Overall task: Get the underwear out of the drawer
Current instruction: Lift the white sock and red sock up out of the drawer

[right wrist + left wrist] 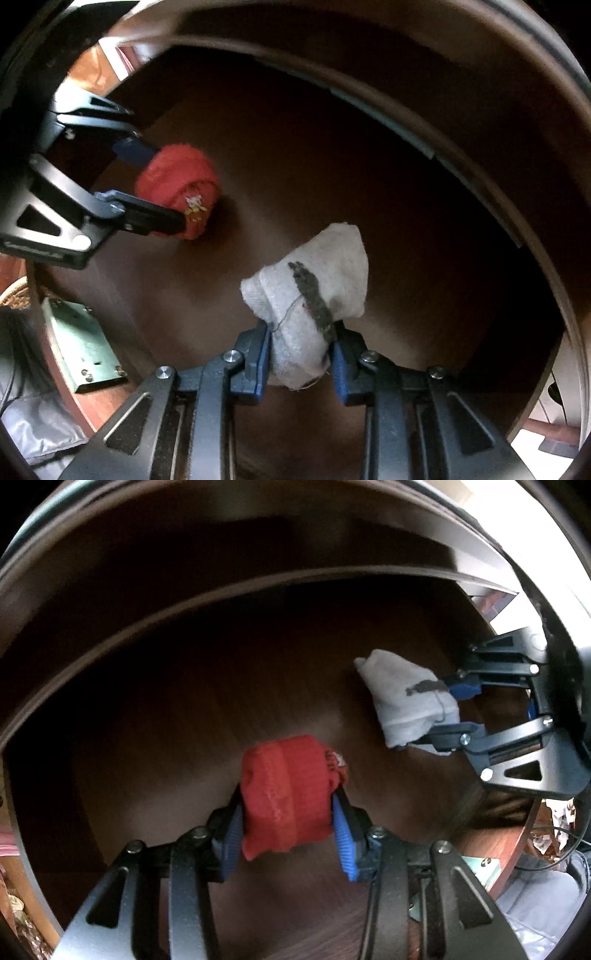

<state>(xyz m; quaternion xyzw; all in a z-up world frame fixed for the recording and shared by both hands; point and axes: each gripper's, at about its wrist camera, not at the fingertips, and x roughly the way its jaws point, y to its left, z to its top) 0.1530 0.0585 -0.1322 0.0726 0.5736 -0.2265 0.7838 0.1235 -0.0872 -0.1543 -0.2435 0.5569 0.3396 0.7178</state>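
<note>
My left gripper [286,827] is shut on a rolled red underwear [284,794] and holds it over the brown drawer bottom [184,720]. My right gripper [299,354] is shut on a rolled white underwear [314,295] with a dark grey mark. In the left wrist view the right gripper [452,712] shows at the right, holding the white roll [406,698]. In the right wrist view the left gripper [159,188] shows at the upper left, holding the red roll [177,184]. Both rolls are inside the drawer.
The drawer's dark wooden walls [221,602] curve around both grippers. A metal bracket [85,343] is fixed at the drawer's near left side. Grey cloth [546,904] lies outside the drawer.
</note>
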